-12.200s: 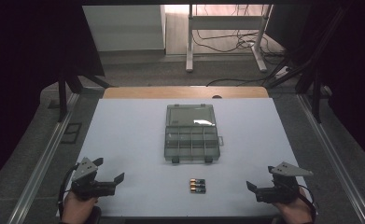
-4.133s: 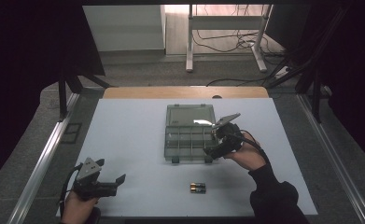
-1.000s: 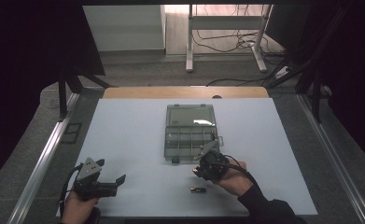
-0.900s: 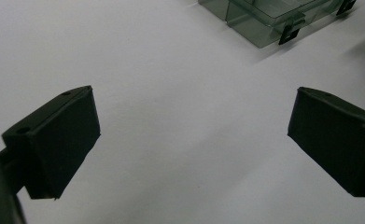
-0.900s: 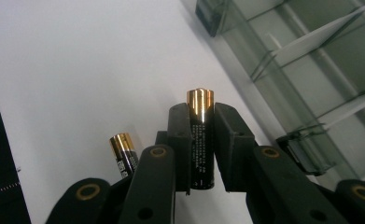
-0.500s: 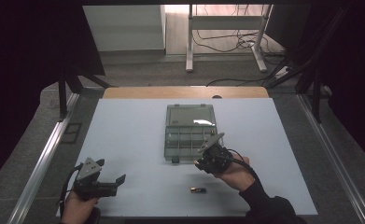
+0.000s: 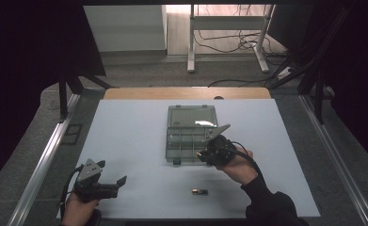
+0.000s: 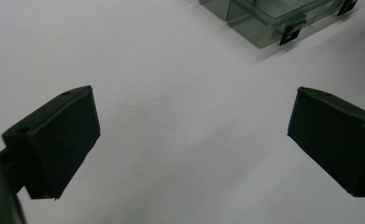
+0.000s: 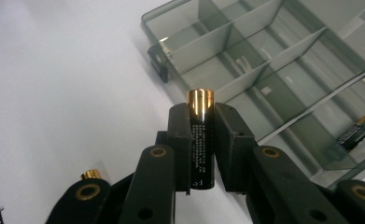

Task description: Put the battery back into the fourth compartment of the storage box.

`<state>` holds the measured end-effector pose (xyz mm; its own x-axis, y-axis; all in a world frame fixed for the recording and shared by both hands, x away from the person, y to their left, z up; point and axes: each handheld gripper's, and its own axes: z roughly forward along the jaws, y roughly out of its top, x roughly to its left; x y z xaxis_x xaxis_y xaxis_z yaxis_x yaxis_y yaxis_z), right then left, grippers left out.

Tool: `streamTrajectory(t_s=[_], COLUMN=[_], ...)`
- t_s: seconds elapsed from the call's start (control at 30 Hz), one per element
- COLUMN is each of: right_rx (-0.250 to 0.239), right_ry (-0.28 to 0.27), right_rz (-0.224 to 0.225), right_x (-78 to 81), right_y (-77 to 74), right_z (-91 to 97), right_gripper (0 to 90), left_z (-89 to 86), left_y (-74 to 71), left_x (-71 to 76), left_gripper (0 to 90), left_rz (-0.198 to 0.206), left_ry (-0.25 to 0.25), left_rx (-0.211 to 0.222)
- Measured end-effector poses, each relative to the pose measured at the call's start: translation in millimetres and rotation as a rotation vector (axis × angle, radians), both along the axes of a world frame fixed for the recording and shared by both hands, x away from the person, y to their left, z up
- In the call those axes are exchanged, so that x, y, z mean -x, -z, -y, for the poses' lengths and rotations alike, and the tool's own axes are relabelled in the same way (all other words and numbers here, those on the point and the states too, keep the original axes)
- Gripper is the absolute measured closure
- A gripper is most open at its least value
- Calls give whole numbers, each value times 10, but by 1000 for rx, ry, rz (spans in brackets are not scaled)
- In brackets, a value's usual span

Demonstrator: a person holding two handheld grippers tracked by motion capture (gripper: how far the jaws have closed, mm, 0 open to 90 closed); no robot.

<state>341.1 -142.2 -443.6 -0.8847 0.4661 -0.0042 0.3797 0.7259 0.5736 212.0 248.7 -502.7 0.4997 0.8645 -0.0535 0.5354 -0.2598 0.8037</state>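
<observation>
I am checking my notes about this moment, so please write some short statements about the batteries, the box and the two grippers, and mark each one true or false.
1. The right gripper is shut on a battery, its gold end sticking out past the jaws. True.
2. The left gripper holds a battery. False: its jaws stand wide apart over bare table, with nothing between them.
3. The compartment box is open. True: its dividers are exposed in the right gripper view.
4. Every compartment is empty. False: another battery already lies in one.
5. One battery on the table lies near the front edge. True.
</observation>
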Motion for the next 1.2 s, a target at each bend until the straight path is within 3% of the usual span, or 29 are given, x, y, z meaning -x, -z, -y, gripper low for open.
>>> streamTrajectory(t_s=[0.53,0.77,1.2], right_rx=[-27,-33,3], right_ry=[71,133,226], right_rz=[33,49,53], right_x=[-295,-486,-772], right_y=[-130,-176,-18], right_z=[58,127,178], right_gripper=[768,768,767], left_z=[-5,-8,-10], left_y=[1,2,2], left_x=[-1,-3,-4], left_gripper=[29,29,30], left_rz=[-1,-2,-3], left_ry=[-1,-2,-2], left_rx=[3,5,6])
